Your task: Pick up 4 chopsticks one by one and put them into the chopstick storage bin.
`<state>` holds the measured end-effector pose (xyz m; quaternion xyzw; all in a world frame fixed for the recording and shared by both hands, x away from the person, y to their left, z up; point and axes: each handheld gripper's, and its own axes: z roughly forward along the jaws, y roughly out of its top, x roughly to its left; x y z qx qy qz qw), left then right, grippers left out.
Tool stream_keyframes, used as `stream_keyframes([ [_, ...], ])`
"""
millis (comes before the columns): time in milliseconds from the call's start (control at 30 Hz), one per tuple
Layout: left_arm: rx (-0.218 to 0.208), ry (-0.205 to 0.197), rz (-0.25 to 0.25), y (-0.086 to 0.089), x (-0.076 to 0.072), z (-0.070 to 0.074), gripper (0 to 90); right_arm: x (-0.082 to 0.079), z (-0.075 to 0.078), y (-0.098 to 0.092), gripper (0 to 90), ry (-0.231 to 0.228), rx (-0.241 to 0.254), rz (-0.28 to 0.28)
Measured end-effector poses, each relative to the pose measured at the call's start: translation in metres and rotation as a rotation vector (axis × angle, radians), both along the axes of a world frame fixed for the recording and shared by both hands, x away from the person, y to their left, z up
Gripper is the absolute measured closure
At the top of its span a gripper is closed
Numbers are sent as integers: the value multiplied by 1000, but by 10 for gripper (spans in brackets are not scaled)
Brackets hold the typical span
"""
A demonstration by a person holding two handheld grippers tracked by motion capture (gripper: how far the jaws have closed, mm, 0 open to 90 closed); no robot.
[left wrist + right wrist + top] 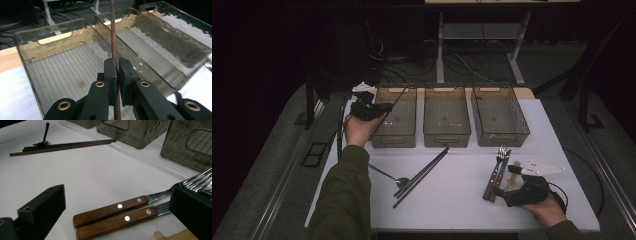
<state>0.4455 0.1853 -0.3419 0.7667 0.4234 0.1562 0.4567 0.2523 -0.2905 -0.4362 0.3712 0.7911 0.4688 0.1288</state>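
L gripper [117, 72] is clamped tight on a chopstick [113, 30], held over the left bin [395, 116], stick pointing across it. Mid bin [446, 116] and right bin [499, 115] sit beside that bin in a row. R gripper [117, 202] has jaws wide, low at the table [462, 195], w/ two wood-handled forks [112, 216] between the jaws, untouched. More chopsticks [422, 176] and a spoon [394, 178] lie in front of the left bin.

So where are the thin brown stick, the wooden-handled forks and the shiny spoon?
Thin brown wooden stick [113, 37], left gripper view, its shaft.
Wooden-handled metal forks [112, 211], right gripper view, upper handle.
Shiny metal spoon [402, 181], high view, its bowl.
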Motion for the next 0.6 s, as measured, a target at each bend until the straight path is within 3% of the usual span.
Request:
stream_keyframes([
  [67,7,-6,10,-1,4,0,856,0,0,0,6,0,0,1],
  [167,65,-18,16,-4,9,-2,857,0,0,0,6,-1,2,2],
  [300,62,-28,40,-4,16,-4,856,0,0,0,6,1,1,5],
  [400,37,-39,52,-4,21,-7,856,0,0,0,6,0,2,7],
  [600,74,-45,77,-6,32,-19,855,-1,0,0,6,1,5,7],
])
